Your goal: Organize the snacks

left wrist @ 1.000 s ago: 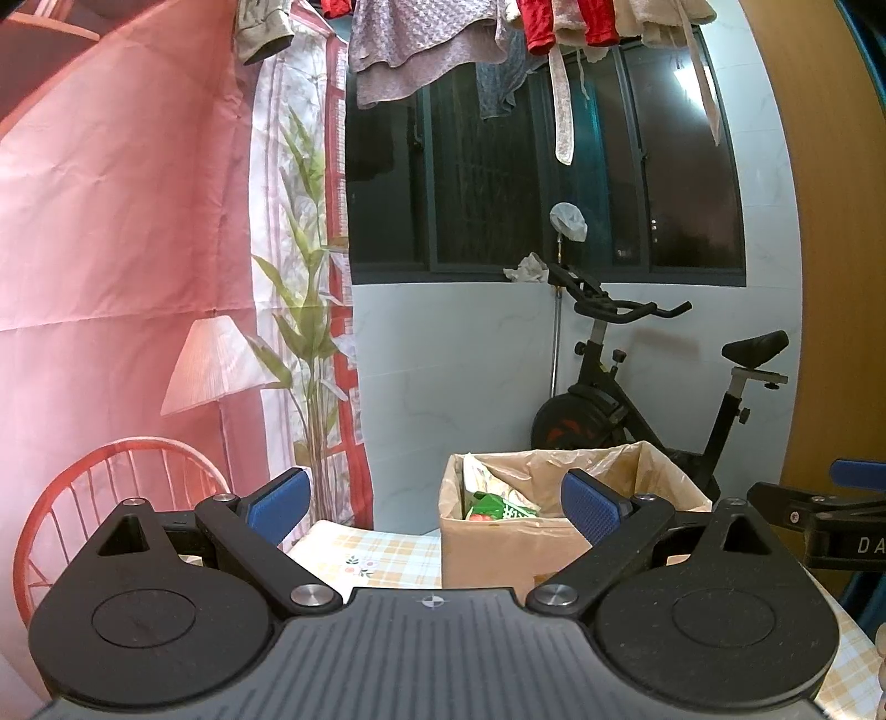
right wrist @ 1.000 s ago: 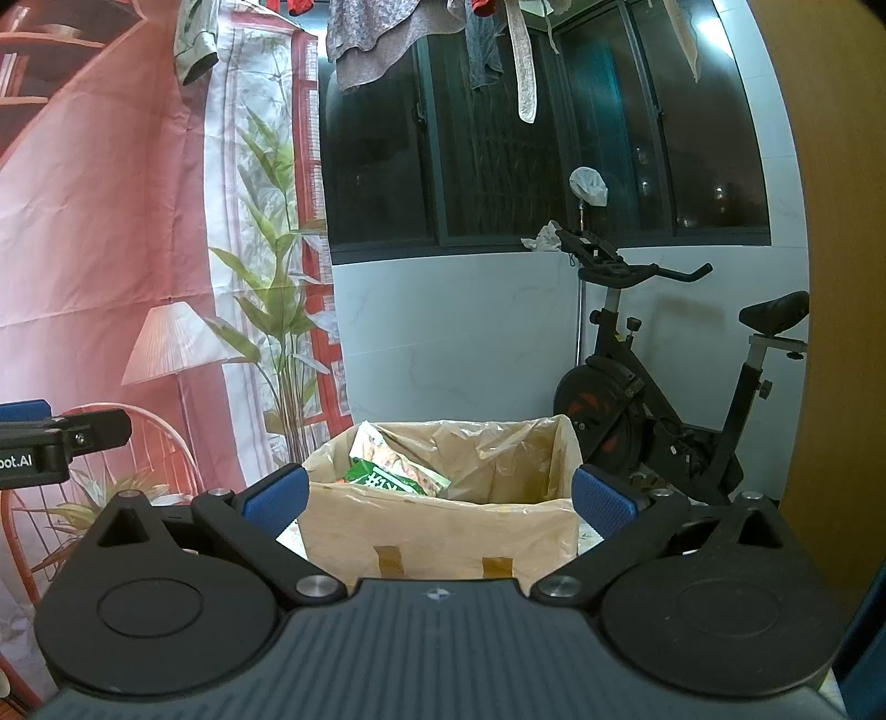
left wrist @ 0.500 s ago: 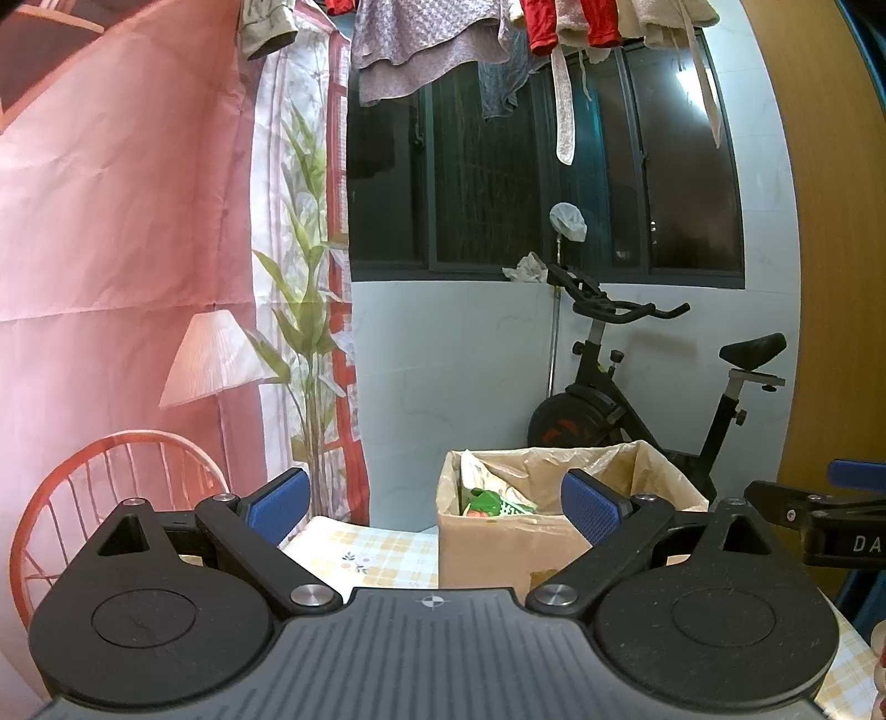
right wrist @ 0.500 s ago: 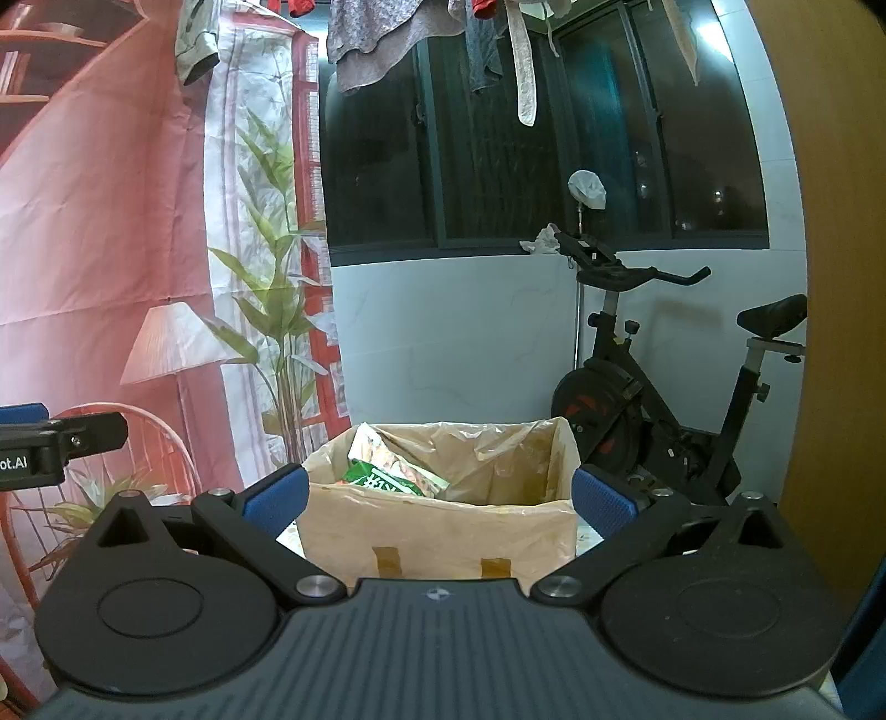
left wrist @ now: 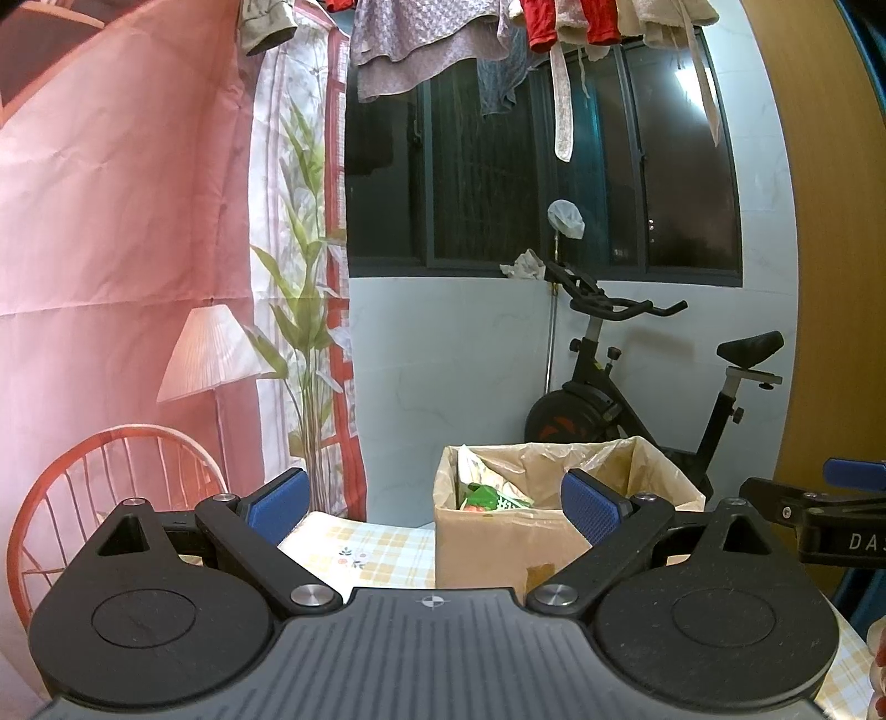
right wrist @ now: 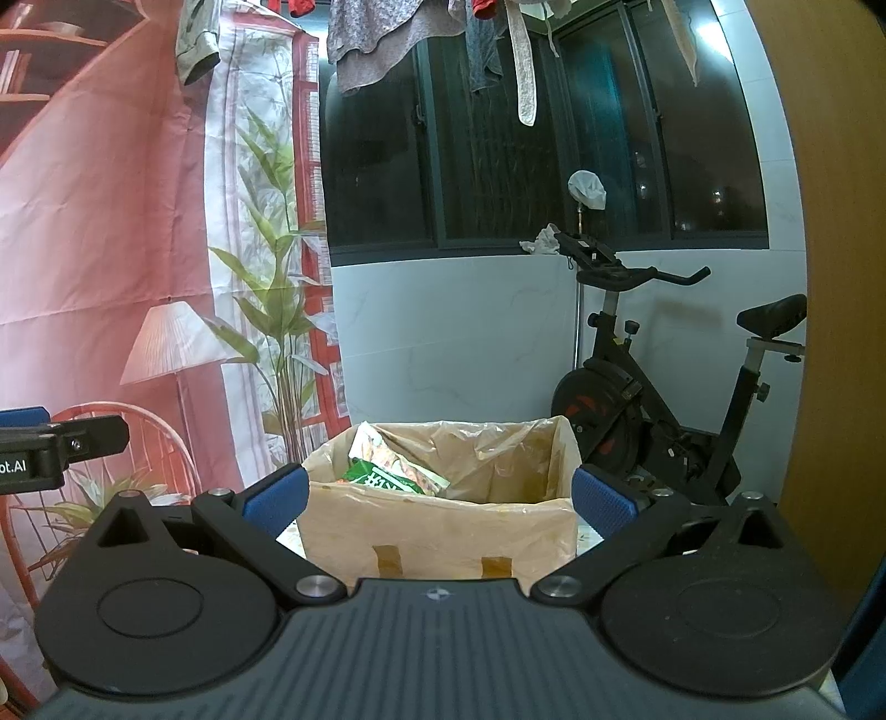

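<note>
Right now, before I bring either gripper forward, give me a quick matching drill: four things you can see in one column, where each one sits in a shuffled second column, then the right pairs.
Things
1. cardboard box
2. green snack bag
3. exercise bike
4. hanging clothes

Places
A. on the floor beyond the table, by the white wall
B. overhead, in front of the dark window
C. on the checked tablecloth, lined with clear plastic
D. inside the box, at its left end

Pairs: 1-C, 2-D, 3-A, 4-B
</note>
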{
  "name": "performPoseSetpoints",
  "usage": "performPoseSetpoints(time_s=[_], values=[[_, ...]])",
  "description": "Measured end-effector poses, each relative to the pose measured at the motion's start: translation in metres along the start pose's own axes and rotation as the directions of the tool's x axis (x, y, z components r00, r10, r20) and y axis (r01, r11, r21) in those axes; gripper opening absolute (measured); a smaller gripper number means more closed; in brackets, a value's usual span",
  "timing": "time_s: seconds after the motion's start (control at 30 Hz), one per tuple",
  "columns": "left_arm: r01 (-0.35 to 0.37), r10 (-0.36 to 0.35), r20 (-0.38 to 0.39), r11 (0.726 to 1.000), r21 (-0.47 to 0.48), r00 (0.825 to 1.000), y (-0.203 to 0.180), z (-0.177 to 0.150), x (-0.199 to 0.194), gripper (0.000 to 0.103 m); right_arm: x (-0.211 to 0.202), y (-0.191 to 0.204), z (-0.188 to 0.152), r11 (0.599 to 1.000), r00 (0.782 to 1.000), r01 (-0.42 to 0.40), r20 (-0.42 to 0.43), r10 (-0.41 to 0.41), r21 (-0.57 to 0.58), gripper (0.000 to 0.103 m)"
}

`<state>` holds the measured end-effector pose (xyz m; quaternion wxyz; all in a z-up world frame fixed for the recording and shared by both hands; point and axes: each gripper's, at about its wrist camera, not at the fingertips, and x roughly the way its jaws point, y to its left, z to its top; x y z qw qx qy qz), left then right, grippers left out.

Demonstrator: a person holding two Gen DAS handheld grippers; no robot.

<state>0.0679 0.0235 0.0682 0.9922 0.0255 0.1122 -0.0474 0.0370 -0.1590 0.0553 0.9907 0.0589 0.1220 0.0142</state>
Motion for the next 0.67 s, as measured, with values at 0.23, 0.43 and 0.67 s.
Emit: performPoseSetpoints(time_s=[0.23, 0.43, 0.67], values=[[0.004, -0.004, -0.005, 1.000, -0.005, 1.000, 0.0006, -0.0038, -0.0006, 0.098, -0.0002, 0.0000, -0.0002, 1.000, 1.000, 0.001, 0.000, -0.001, 0.000, 0.103], [0.006, -0.006, -0.005, 1.000, -0.005, 1.000, 0.0015, -0.0031, 0.0005, 0.098, -0.0002, 0.0002, -0.0003, 1.000, 1.000, 0.002, 0.000, -0.002, 0.000, 0.103], [0.011, -0.011, -0.010, 1.000, -0.013, 1.000, 0.0033, -0.0045, 0.0021, 0.098, -0.0004, -0.0002, -0.0003, 1.000, 1.000, 0.002, 0.000, -0.002, 0.000, 0.103]])
